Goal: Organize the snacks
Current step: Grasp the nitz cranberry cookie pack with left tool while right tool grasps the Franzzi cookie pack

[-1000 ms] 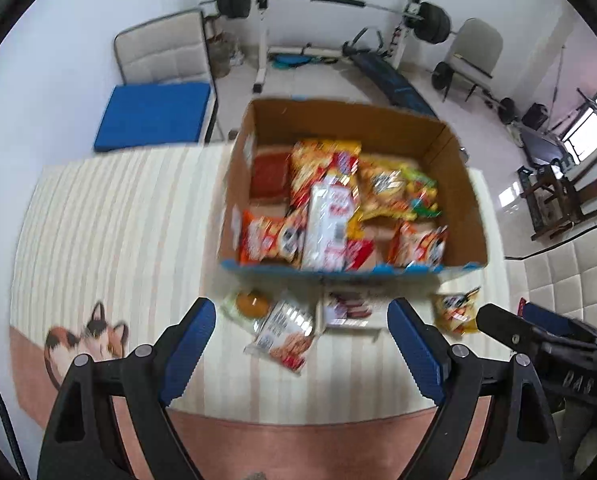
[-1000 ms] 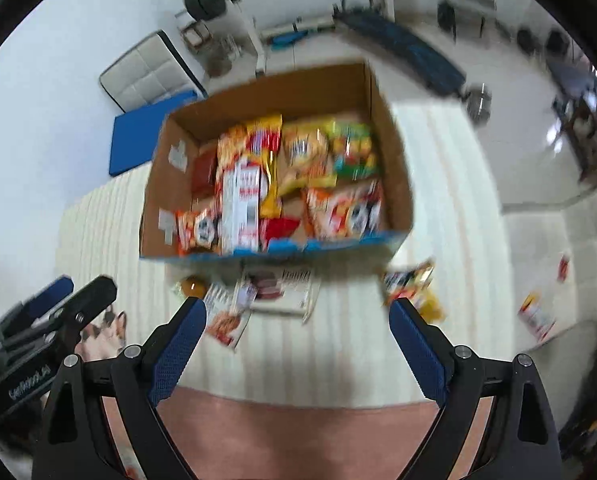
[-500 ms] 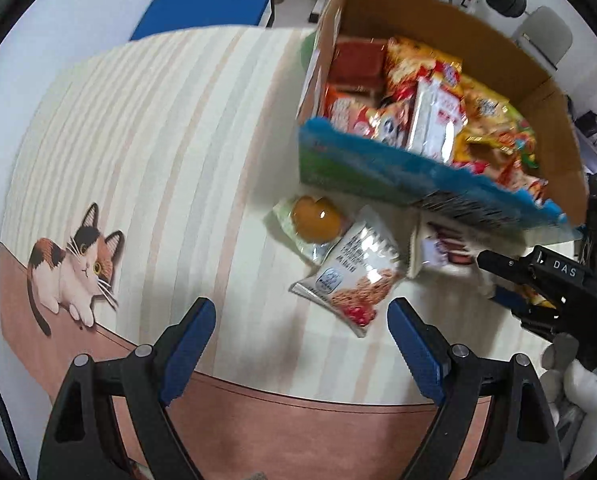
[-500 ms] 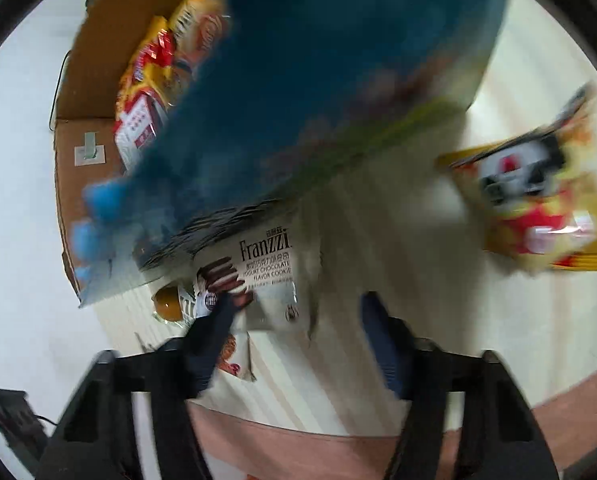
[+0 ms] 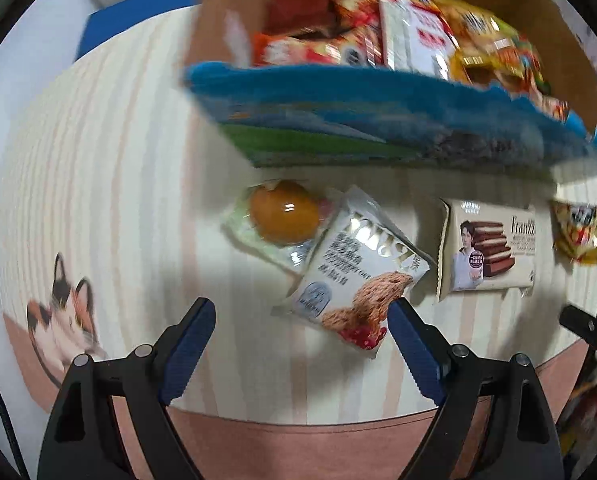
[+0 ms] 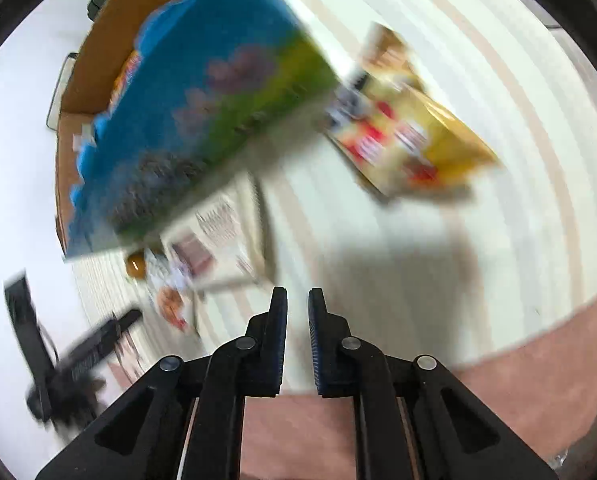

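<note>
A cardboard box (image 5: 378, 128) with a blue and green front holds several snack packs. In front of it on the striped table lie an orange jelly cup (image 5: 284, 212), a white cookie pack (image 5: 358, 272), a Franzzi wafer pack (image 5: 486, 250) and a yellow snack bag (image 5: 576, 232). My left gripper (image 5: 300, 336) is open and empty, just short of the cookie pack. My right gripper (image 6: 297, 304) is nearly shut and empty, low over the table. The yellow bag (image 6: 410, 136) lies ahead of it to the right, the box (image 6: 202, 108) to the left; this view is blurred.
The tablecloth has a cat picture (image 5: 64, 320) at the near left and a pink border (image 5: 298, 440) along the front edge. A blue cushioned chair (image 5: 138, 8) stands beyond the table's far left. The left gripper shows as a dark shape (image 6: 78, 352) in the right wrist view.
Both grippers have dropped lower and closer to the loose snacks in front of the box. The right gripper has closed from wide open to nearly shut. The snacks have not moved.
</note>
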Tool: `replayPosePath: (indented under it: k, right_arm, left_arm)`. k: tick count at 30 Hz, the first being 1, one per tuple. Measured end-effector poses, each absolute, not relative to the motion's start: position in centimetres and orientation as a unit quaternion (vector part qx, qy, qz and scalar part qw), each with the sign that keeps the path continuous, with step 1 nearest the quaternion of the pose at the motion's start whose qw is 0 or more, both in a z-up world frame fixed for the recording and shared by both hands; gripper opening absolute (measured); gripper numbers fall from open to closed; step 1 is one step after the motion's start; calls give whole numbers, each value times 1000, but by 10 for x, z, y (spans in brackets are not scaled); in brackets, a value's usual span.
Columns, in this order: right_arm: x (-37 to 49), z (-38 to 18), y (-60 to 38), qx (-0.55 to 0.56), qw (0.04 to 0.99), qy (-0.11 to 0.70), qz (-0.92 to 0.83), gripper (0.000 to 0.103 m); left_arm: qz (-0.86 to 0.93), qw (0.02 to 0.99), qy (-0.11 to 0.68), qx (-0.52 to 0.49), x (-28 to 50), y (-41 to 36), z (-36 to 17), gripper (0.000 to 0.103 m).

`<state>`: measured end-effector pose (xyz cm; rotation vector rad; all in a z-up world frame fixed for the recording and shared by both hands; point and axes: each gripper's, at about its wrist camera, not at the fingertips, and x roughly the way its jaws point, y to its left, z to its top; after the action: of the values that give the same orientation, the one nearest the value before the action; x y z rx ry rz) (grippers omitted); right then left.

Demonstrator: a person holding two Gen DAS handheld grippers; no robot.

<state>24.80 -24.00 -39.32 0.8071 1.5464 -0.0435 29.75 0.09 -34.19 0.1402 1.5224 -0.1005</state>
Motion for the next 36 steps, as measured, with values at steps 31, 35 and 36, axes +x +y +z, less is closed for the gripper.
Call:
replayPosePath:
  k: [31,35,36]
  right_arm:
    - [351,-378,-71,-155,667,697,213,77]
    - [359,-404,-36,-240,618,710,239,76]
    - [362,-411,-30,-255,610,712,236,77]
  left_arm:
    - [-31,701,712,16,258,26,-385,74]
    - [-26,706,708,12,252,32,-390,74]
    - [-25,706,708,11,248,33,-393,74]
